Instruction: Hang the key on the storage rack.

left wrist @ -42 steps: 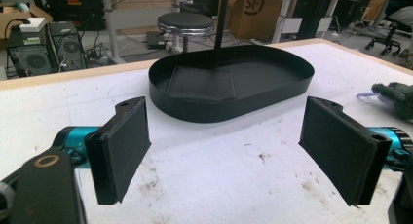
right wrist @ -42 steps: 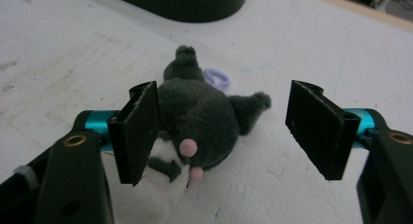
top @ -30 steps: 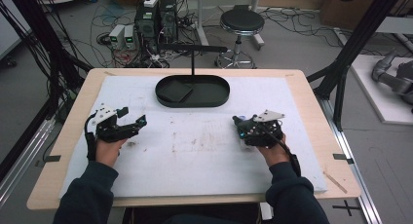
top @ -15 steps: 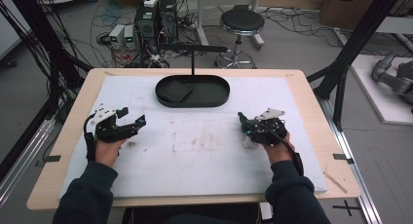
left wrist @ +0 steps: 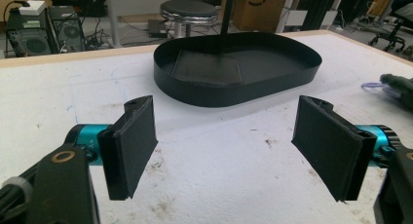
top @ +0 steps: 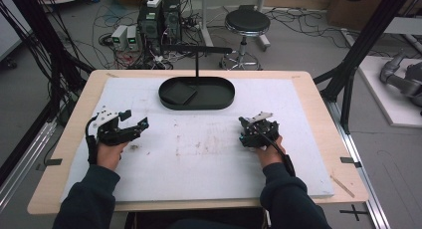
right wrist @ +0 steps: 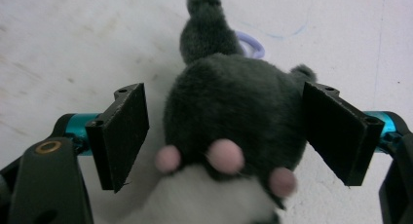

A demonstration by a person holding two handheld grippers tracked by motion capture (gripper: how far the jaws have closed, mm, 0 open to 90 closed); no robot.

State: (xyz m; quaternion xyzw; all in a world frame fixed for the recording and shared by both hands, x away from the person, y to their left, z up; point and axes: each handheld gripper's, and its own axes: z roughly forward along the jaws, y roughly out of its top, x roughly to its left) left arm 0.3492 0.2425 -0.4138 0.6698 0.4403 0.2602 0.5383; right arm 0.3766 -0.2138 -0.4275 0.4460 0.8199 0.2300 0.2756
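A dark grey plush toy [right wrist: 234,112] with pink dots and a white belly lies on the white mat between the jaws of my right gripper [right wrist: 226,117]. These jaws have just been opening; the left pad [right wrist: 127,131] stands clear of the fur. A purple loop [right wrist: 251,45] sticks out behind the toy. My right gripper [top: 247,132] sits at the mat's right. My left gripper [top: 135,118] rests at the mat's left; its jaws [left wrist: 224,121] have just been closing slightly, stand wide apart, and hold nothing. The toy [left wrist: 397,87] also shows at the right edge of the left gripper view.
A black oval tray [top: 219,102] with a dark flat pad inside stands at the back middle of the mat, with a thin black stand [top: 197,64] rising behind it. The stained white mat [top: 199,159] covers a wooden table [top: 343,139]. A stool and cabled equipment stand beyond the table.
My right gripper has shifted a little to the left and slightly down on the mat. The left gripper has stayed where it was.
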